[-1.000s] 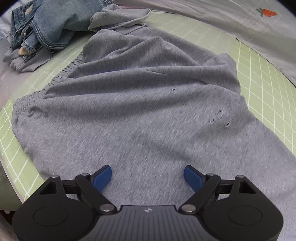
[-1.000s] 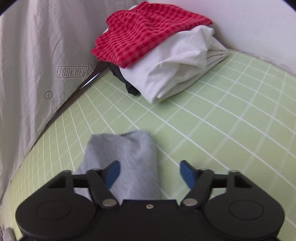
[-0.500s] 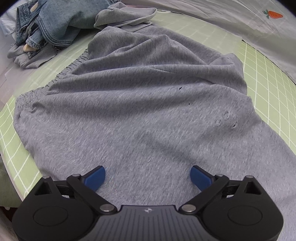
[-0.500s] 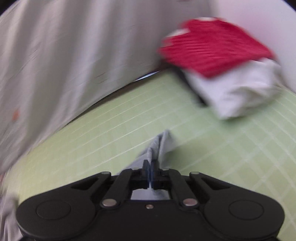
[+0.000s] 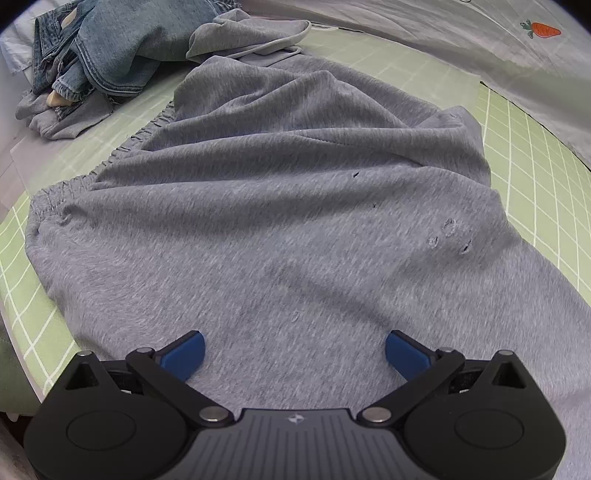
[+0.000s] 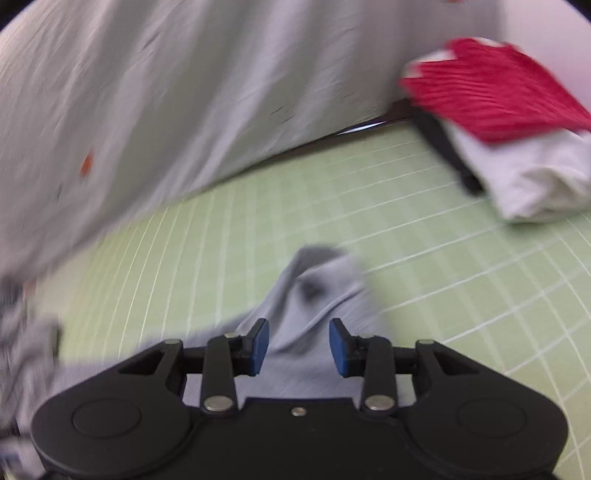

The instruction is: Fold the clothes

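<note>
Blue-padded fingers (image 5: 183,355) of the left gripper (image 5: 294,350) spread wide, nothing between them; they hover low over the grey marl jersey sweatpants (image 5: 280,221). Sweatpants lie rumpled across the pale green mat with white grid lines (image 5: 532,177), elastic waistband (image 5: 110,166) toward the left edge, several small holes (image 5: 448,230) in the fabric on the right side. Beyond the pants, at the mat's far left corner: heap of blue denim jeans (image 5: 110,40) with another grey garment (image 5: 251,35) beside it. Grey sheet with a small carrot print (image 5: 540,28) borders the mat on the far side.

Right gripper (image 6: 298,345): blue pads (image 6: 259,345) partly apart, a moderate gap, not gripping. A bunched end of the grey sweatpants fabric (image 6: 317,291) sits just ahead of and under the gap; contact with the pads cannot be told, view motion-blurred. Further out on the green mat, upper right: folded stack, red checked cloth (image 6: 491,99) on top of a white folded cloth (image 6: 532,184), something dark beneath.
</note>
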The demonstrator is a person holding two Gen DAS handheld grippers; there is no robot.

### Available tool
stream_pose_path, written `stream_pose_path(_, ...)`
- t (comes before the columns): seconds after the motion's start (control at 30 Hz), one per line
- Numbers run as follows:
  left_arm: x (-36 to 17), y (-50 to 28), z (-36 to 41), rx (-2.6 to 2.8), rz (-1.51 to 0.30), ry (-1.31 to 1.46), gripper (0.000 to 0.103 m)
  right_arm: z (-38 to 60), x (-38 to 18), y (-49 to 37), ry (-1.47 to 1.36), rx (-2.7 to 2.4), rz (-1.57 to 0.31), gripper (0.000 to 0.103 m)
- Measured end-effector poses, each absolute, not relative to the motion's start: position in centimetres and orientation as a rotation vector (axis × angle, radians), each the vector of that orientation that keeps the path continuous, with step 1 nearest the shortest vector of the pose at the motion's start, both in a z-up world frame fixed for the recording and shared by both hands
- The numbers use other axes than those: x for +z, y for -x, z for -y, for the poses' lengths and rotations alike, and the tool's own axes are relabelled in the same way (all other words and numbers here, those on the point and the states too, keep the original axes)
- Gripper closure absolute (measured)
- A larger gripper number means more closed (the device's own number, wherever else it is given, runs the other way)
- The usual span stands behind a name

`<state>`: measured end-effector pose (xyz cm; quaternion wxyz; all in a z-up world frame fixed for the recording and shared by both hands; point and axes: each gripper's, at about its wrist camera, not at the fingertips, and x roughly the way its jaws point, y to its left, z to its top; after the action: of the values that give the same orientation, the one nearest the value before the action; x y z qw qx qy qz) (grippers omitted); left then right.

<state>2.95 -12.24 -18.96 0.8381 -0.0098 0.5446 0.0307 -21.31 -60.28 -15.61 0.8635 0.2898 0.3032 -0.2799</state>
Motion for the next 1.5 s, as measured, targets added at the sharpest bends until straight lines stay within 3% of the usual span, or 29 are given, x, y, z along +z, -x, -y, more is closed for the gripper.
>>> stream_pose_path(0.1, -19.0, -3.0, 12.2, 0.063, -1.151, 0.020, 0.000, 62.7, -16.8, 21.8, -0.670, -0.656, -0.650, 0.073)
stream_pose_path(0.33, -19.0, -2.9, 12.4, 0.068, -1.143, 0.022, 0.000, 64.8, -19.5, 22.2, -0.821, -0.629, -0.652, 0.073)
stream_pose_path(0.4, -19.0, -2.9, 12.5, 0.068, -1.142, 0.023, 0.000, 65.0, -19.9, 22.2, -0.861, -0.615, -0.639, 0.091)
stream_pose_path(0.47, -19.0, -2.9, 12.5, 0.068, -1.139, 0.023, 0.000, 65.1, -20.0, 22.3, -0.884, -0.612, -0.616, 0.097)
stream_pose_path(0.87, -19.0, -2.8, 12.3, 0.051, -1.128, 0.014, 0.000, 63.3, -13.3, 29.1, -0.651, -0.953, -0.323, 0.102)
stream_pose_path(1.13, -19.1, -2.8, 12.3, 0.048, -1.124, 0.012, 0.000, 65.6, -15.7, 34.1, -0.667, -1.261, -0.498, 0.102)
stream_pose_path(1.27, -19.1, -2.8, 12.3, 0.049, -1.125, 0.013, 0.000, 65.9, -17.0, 33.9, -0.657, -1.317, -0.615, 0.093)
stream_pose_path(1.37, -19.0, -2.8, 12.3, 0.051, -1.130, 0.014, 0.000, 65.6, -16.7, 32.6, -0.599, -1.239, -0.608, 0.061)
stream_pose_path(1.5, -19.1, -2.9, 12.2, 0.052, -1.130, 0.014, 0.000, 65.9, -16.6, 29.1, -0.561, -1.054, -0.613, 0.060)
